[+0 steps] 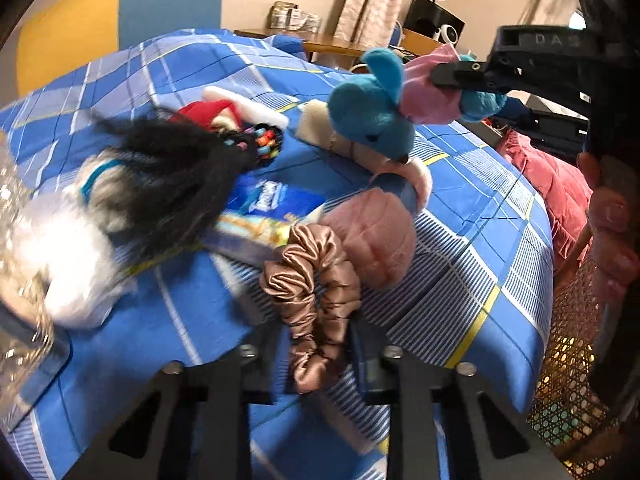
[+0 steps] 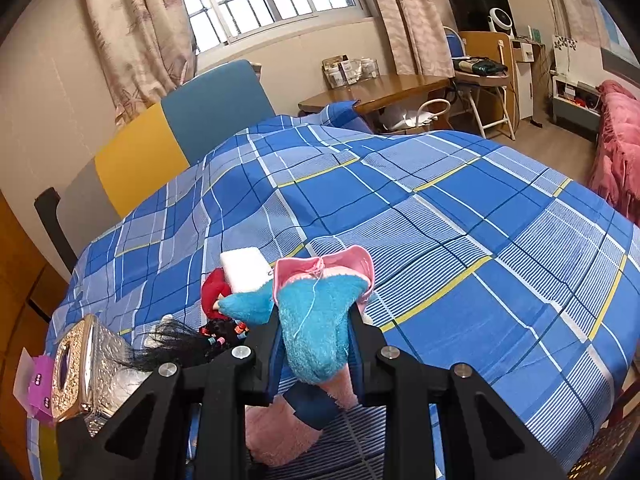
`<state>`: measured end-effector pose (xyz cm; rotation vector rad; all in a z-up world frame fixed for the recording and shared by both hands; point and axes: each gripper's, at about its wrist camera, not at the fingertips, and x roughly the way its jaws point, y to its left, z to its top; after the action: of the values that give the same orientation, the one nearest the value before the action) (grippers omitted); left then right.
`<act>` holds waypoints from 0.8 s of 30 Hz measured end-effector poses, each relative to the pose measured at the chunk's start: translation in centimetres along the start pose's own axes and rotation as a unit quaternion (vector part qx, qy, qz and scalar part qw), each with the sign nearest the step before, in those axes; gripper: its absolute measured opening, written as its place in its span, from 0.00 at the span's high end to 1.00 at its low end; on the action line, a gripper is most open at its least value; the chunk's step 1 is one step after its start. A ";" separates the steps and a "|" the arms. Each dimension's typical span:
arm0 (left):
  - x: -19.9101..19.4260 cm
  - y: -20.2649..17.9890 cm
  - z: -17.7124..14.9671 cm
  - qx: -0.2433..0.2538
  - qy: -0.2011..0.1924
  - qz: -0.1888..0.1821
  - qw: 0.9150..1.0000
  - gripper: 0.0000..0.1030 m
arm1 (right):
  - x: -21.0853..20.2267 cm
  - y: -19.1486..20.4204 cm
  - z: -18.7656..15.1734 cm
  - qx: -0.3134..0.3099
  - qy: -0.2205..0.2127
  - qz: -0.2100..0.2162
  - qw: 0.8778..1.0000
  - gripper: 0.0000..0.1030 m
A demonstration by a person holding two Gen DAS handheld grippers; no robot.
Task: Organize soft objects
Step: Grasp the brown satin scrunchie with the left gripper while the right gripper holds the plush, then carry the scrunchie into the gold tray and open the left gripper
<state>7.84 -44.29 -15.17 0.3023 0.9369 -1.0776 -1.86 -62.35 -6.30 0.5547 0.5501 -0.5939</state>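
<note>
A brown satin scrunchie [image 1: 308, 280] lies on the blue plaid bedspread [image 1: 460, 264], and its near end is pinched in my left gripper [image 1: 316, 356], which is shut on it. My right gripper [image 2: 316, 344] is shut on the body of a blue plush mouse in a pink dress [image 2: 312, 320]. In the left wrist view the mouse [image 1: 372, 116] hangs head-down above the pile, with the right gripper [image 1: 460, 80] at its upper right. A pink plush piece [image 1: 376, 232] lies right behind the scrunchie.
A pile sits at the left: a black-haired doll with coloured beads [image 1: 172, 176], a red plush [image 1: 200, 114], a white fluffy item [image 1: 68, 264] and a blue tissue pack [image 1: 272, 196]. A glittery tissue box [image 2: 84, 368] stands beside them. A cane chair [image 1: 568, 360] borders the bed's right edge.
</note>
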 end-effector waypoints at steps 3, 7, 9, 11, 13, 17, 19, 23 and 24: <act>-1.1 0.7 -0.9 -0.012 -0.003 0.000 1.000 0.84 | 0.0 0.4 -0.1 -0.010 0.000 0.006 1.000 0.75; -2.7 1.9 -2.1 -0.041 -0.010 -0.008 0.999 0.85 | -0.1 1.0 -0.2 -0.024 0.000 0.014 1.000 0.75; -3.8 2.3 -2.8 -0.047 -0.017 -0.004 0.999 0.85 | -0.1 1.5 -0.3 -0.034 -0.002 0.017 0.999 0.75; -5.0 2.6 -3.5 -0.054 -0.028 -0.003 0.998 0.85 | -0.2 1.8 -0.4 -0.044 -0.003 0.018 0.999 0.75; -6.2 3.0 -4.2 -0.062 -0.036 -0.005 0.997 0.85 | -0.3 2.1 -0.5 -0.049 -0.004 0.024 0.998 0.75; -9.1 3.5 -5.7 -0.071 -0.055 -0.006 0.996 0.85 | -0.3 2.6 -0.7 -0.059 -0.005 0.027 0.998 0.75; -10.4 3.7 -6.4 -0.076 -0.062 -0.005 0.995 0.85 | -0.2 2.9 -0.7 -0.064 -0.002 0.026 0.998 0.75; -14.5 5.6 -7.9 -0.103 -0.080 -0.001 0.992 0.85 | -0.2 3.3 -1.0 -0.074 -0.001 0.030 0.997 0.75; -15.4 6.0 -8.3 -0.108 -0.083 0.003 0.991 0.85 | -0.3 3.4 -1.0 -0.077 -0.003 0.030 0.997 0.75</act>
<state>6.50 -26.76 -9.49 0.0345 0.8930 -0.9702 -0.18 -59.27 -5.74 0.4214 0.5661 -0.4906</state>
